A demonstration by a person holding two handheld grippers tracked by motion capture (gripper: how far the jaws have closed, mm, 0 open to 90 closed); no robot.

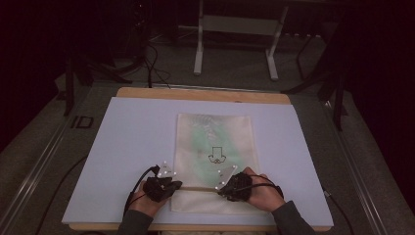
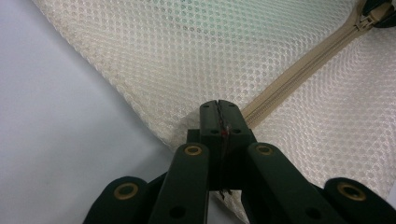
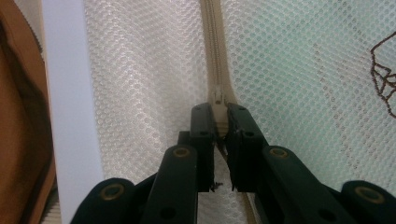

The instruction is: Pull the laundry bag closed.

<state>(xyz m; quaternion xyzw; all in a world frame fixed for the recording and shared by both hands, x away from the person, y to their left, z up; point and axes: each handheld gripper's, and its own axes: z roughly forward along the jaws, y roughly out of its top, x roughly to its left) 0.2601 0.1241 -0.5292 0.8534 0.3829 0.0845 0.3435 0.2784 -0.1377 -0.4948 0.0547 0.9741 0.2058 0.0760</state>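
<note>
A cream mesh bag [image 1: 214, 161] lies flat at the counter's [image 1: 127, 147] near middle. Left tongs [image 2: 218, 109] are clamped on its near-left edge; right tongs [image 3: 220, 122] pinch the zipper pull [image 3: 218, 97]. The mesh looks light, limp and easily bunched, best held by edge and pull.

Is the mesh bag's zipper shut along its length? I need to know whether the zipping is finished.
Shut where visible: the zipper teeth mesh ahead of the right gripper, which pinches the pull. Behind the jaws, cannot tell.
</note>
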